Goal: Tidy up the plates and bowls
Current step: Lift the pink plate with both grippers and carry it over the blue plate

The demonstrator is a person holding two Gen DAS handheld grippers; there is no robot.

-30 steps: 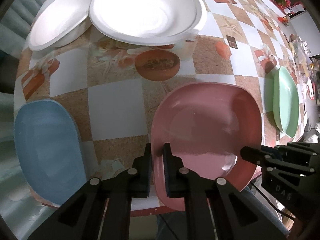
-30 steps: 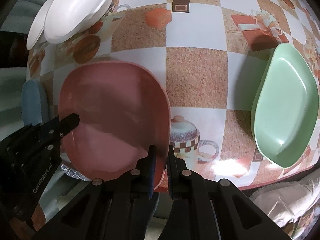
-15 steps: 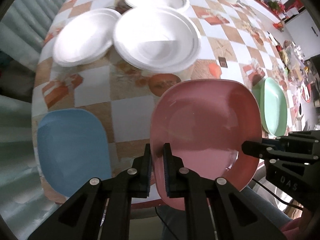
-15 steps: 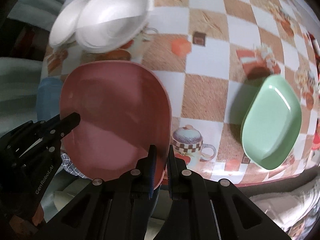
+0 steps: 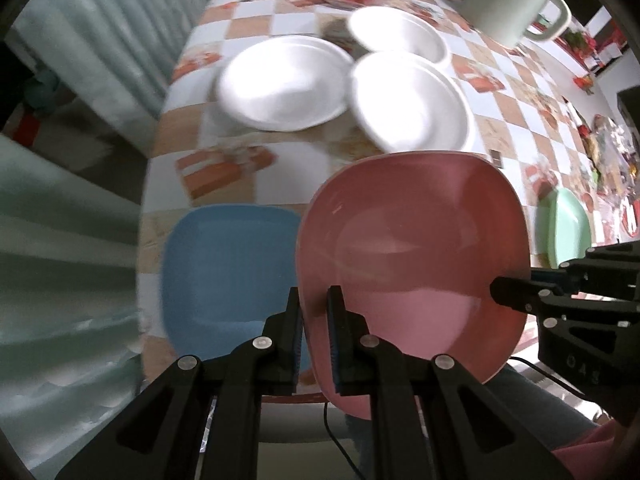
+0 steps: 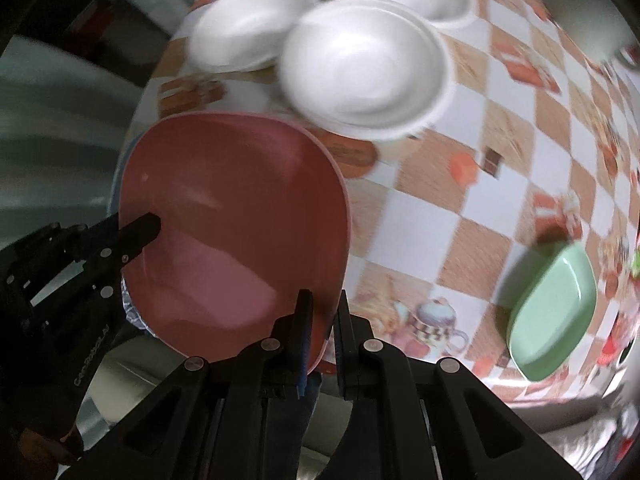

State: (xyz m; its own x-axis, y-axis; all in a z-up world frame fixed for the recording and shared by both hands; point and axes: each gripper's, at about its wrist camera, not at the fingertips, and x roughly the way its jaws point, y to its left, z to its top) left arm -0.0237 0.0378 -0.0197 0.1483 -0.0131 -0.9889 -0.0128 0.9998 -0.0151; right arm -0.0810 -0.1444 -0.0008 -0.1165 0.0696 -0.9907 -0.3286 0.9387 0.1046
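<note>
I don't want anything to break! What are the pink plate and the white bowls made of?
The pink plate looks like smooth, glossy plastic or melamine: light glints off it, and its rim is thin. The white bowls look like matte foam or paper disposables: dull, soft white with ridged rims. Blur leaves that uncertain. Neither looks like glass.

We saw the pink plate [image 5: 412, 248], squarish with rounded corners and a glossy well, held off the table with its face up. The blue plate [image 5: 228, 264], same shape, lay flat at the table's near edge, just left of the pink one in the left view. The green plate [image 6: 554, 314] lay well apart on the other side. Farther back sat 3 white foam dishes [image 5: 284, 84], [image 5: 412, 104], [image 5: 400, 34], clustered and overlapping at their rims.
</note>
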